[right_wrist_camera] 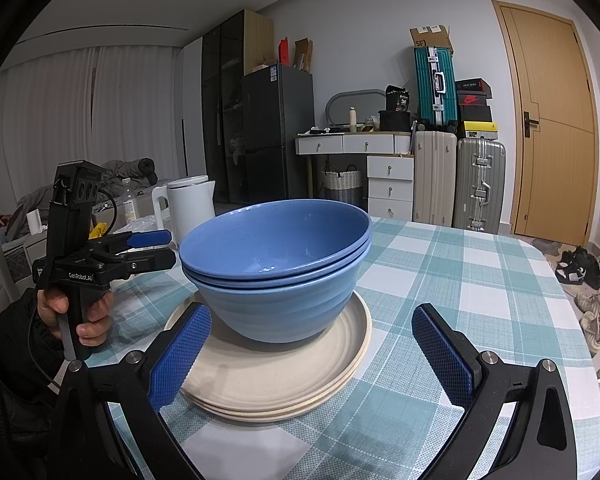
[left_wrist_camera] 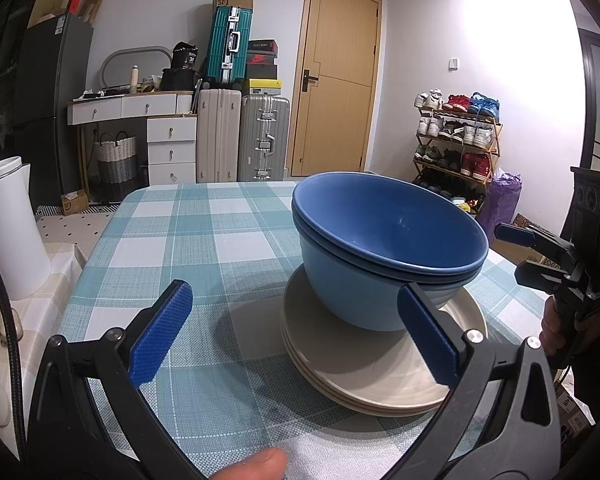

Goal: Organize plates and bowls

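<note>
Bowls [left_wrist_camera: 384, 240]: two blue ones nested, sitting on the plates, held by nobody.
Left gripper [left_wrist_camera: 296, 332]: jaws spread wide and released, its right finger just in front of the plate rim, the left one over bare cloth.
Right gripper [right_wrist_camera: 312, 354]: jaws also parted, empty, its left finger by the near-left plate edge.
Plates [right_wrist_camera: 276, 380]: cream stack, flat on the checked tablecloth [right_wrist_camera: 460, 280].
Hand [right_wrist_camera: 80, 312]: wrapped round the left gripper's handle, seen left of the stack.
Kettle [right_wrist_camera: 190, 204]: white, far left behind the bowls.
</note>
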`<action>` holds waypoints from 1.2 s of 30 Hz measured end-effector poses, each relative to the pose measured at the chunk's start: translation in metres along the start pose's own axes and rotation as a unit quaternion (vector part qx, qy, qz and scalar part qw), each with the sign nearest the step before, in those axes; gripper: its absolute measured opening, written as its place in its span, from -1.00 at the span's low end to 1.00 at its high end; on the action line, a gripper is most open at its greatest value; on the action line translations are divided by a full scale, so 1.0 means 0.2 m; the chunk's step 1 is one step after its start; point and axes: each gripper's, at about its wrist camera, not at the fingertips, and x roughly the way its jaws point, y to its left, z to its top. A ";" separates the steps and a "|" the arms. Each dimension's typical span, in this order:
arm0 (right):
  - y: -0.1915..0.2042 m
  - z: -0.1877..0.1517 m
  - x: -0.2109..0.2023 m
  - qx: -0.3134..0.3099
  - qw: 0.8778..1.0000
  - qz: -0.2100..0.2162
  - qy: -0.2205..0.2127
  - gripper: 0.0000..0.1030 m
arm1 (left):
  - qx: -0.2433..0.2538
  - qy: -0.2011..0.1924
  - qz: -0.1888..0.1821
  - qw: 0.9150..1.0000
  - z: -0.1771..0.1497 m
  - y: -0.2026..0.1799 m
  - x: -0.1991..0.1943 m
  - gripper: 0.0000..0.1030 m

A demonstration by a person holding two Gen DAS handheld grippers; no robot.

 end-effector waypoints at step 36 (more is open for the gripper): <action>0.00 0.00 0.00 0.000 1.000 0.000 -0.001 0.99 | 0.002 0.000 0.000 1.000 -0.01 -0.01 0.00 0.99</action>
